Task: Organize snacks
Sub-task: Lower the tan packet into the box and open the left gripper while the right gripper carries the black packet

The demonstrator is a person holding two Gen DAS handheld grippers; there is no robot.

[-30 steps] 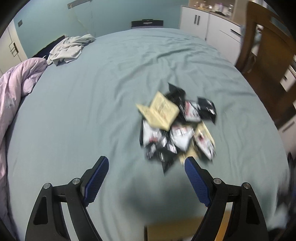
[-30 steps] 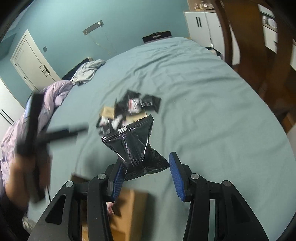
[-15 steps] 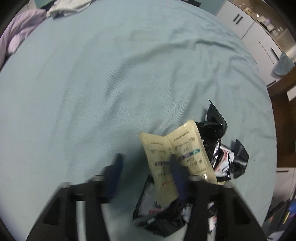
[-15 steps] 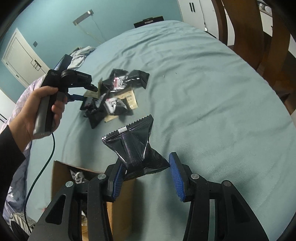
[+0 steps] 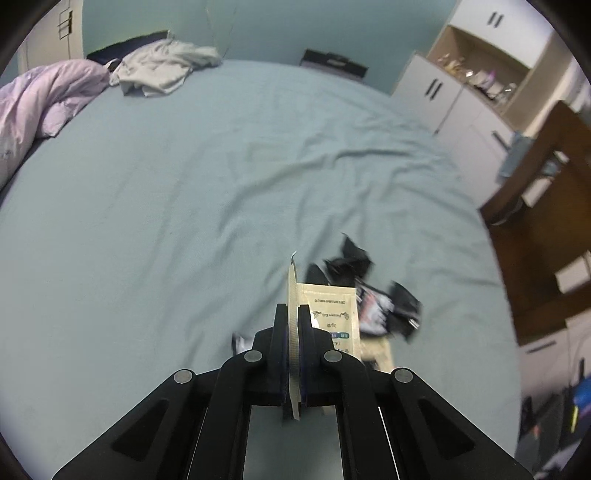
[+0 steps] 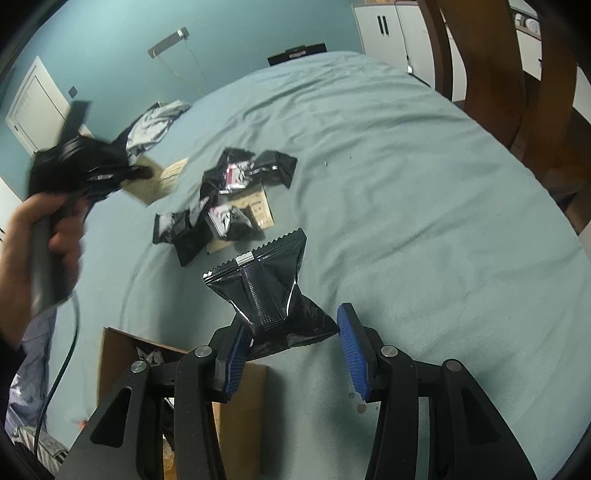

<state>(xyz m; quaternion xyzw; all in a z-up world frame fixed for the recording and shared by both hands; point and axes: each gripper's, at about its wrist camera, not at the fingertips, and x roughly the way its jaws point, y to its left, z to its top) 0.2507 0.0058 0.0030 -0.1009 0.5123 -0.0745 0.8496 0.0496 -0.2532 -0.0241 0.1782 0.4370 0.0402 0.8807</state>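
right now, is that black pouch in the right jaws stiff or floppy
Probably floppy: the black pouch is crumpled and pinched to a waist where the right gripper holds it. Likely light, since its serrated top stands up unsupported. The glossy film may be slippery.

We see a wide bed (image 5: 184, 192) under a creased pale teal sheet, filling most of both views. Behind it stands a teal wall (image 6: 122, 33) with a white door (image 6: 35, 107) at the left. A lilac duvet (image 5: 40, 99) is bunched at the bed's left edge, a grey garment (image 5: 162, 68) crumpled beside it. To the right are white cabinets (image 5: 454, 92) with an open shelf, and dark wooden furniture (image 5: 543, 177).
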